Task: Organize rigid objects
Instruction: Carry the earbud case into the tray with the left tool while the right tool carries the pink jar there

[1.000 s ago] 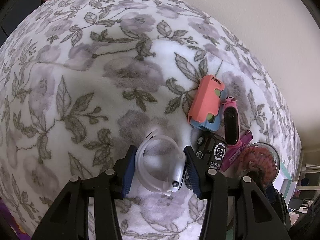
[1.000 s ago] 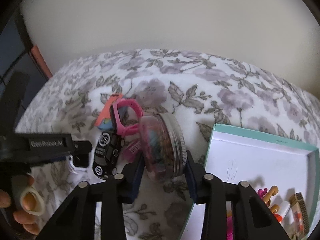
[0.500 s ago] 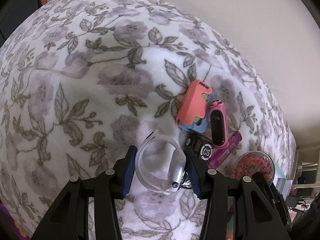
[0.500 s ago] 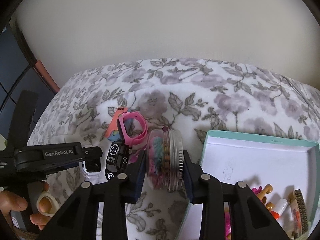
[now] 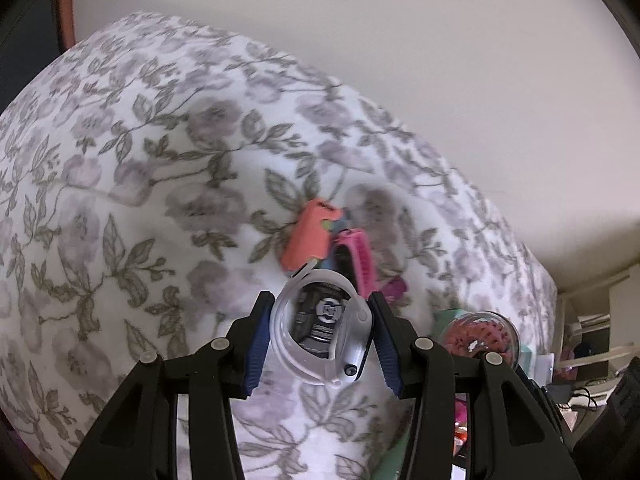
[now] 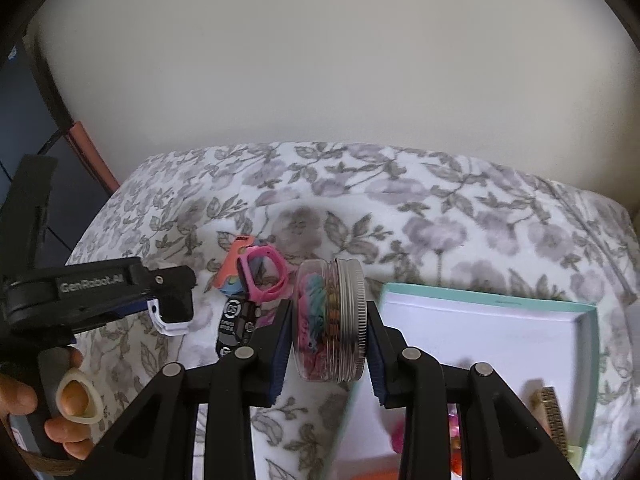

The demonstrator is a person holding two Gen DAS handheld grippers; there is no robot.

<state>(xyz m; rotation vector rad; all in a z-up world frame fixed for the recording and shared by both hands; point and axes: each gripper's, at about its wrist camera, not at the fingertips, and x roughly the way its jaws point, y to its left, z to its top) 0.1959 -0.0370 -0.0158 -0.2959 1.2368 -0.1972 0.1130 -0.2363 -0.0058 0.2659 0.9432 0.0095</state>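
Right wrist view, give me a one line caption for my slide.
Right gripper clamps a clear jar of colourful bands beside an open teal box on a floral blanket.

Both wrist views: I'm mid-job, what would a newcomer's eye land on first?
Probably the clear jar of colourful bits, clamped sideways in the right hand-held gripper beside the teal-rimmed box. Next, the white watch pinched in the left hand-held gripper. Behind both, a pink band and a coral case lie clustered on the floral blanket.
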